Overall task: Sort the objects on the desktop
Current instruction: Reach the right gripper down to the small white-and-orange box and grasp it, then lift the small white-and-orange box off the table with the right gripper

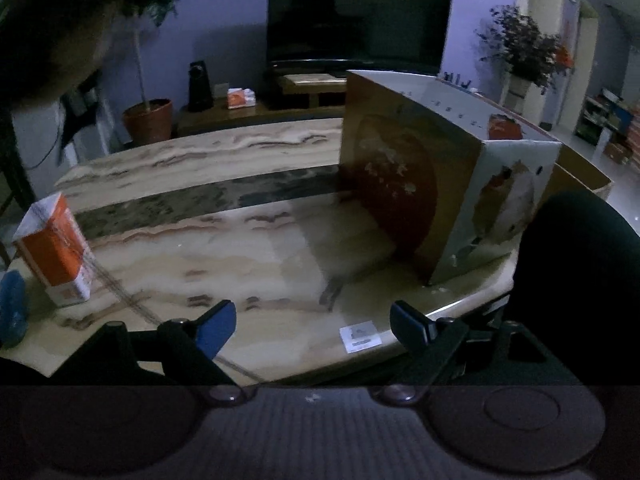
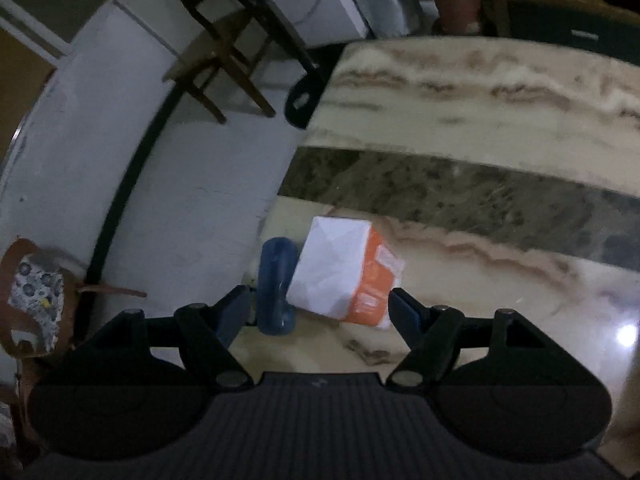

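An orange and white tissue pack [image 2: 346, 274] stands near the left edge of the marble table [image 2: 480, 92], with a blue cylinder-like object [image 2: 275, 286] lying beside it. My right gripper [image 2: 318, 312] hovers above them, open, its blue-padded fingers spread to either side with the pads touching nothing. In the left wrist view the same tissue pack [image 1: 56, 250] stands at the far left, the blue object [image 1: 12, 304] next to it. My left gripper [image 1: 314, 326] is open over the table's near edge, empty. A large printed cardboard box [image 1: 432, 176] stands on the table at right.
A white label sticker [image 1: 360, 336] lies near the table's front edge. Behind the table are a television [image 1: 360, 20], a potted plant [image 1: 148, 120] and a low cabinet. Wooden chairs [image 2: 224, 52] stand on the floor left of the table. A dark rounded shape [image 1: 576, 260] sits at right.
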Motion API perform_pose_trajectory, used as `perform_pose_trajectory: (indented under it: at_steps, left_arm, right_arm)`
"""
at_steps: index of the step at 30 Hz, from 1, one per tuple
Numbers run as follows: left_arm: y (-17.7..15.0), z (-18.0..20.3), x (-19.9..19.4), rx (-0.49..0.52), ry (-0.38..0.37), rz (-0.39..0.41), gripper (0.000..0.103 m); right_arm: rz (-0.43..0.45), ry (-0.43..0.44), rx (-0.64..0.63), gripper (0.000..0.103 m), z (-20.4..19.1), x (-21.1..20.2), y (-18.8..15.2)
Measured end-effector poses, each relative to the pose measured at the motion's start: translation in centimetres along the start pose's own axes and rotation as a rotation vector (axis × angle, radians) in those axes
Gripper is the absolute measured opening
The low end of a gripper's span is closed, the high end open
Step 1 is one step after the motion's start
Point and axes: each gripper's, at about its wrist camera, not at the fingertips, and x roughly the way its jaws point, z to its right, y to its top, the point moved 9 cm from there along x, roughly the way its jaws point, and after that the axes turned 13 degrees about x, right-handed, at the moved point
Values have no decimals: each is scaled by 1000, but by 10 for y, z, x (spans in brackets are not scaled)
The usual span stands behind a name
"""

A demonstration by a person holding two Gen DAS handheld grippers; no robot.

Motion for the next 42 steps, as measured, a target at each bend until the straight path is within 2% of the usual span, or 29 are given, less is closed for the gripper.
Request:
perform_pose_trajectory:
  at_steps: [4, 10, 14, 19, 24, 27, 31, 36, 40, 42]
  left_arm:
    - [2, 7, -2, 23, -17, 17, 84]
    - [-1, 2, -4, -7, -24, 18, 84]
    - [-2, 0, -6, -21, -23, 19, 84]
    - [-2, 1, -7, -14, -25, 24, 84]
    - [-1, 0, -7, -25, -24, 24, 84]
    - [-1, -1, -7, -26, -23, 24, 84]
    - [-1, 0, -7, -20, -25, 23, 84]
    - [-2, 1, -8, -13, -23, 19, 84]
    - [-2, 2, -6, -2, -20, 15, 84]
    - [-3, 4, -6, 3, -20, 13, 84]
  right_arm:
    - [-12, -65, -24, 77, -18, 31, 3]
    - [0, -178, -16, 77, -16, 67, 11]
    - [-11, -216, -5, 77, -17, 84, 4]
    - [-16, -268, 0, 84, -14, 102, -6]
    - [-21, -308, -31, 81, -2, 116, -12]
    - [-21, -291, -83, 79, 0, 119, -16]
    - [-67, -276, -208, 73, -1, 112, -21]
    - [-80, -326, -401, 72, 17, 87, -25]
    - [-92, -359, -430, 72, 49, 69, -27]
    - [-144, -360, -433, 73, 62, 67, -31]
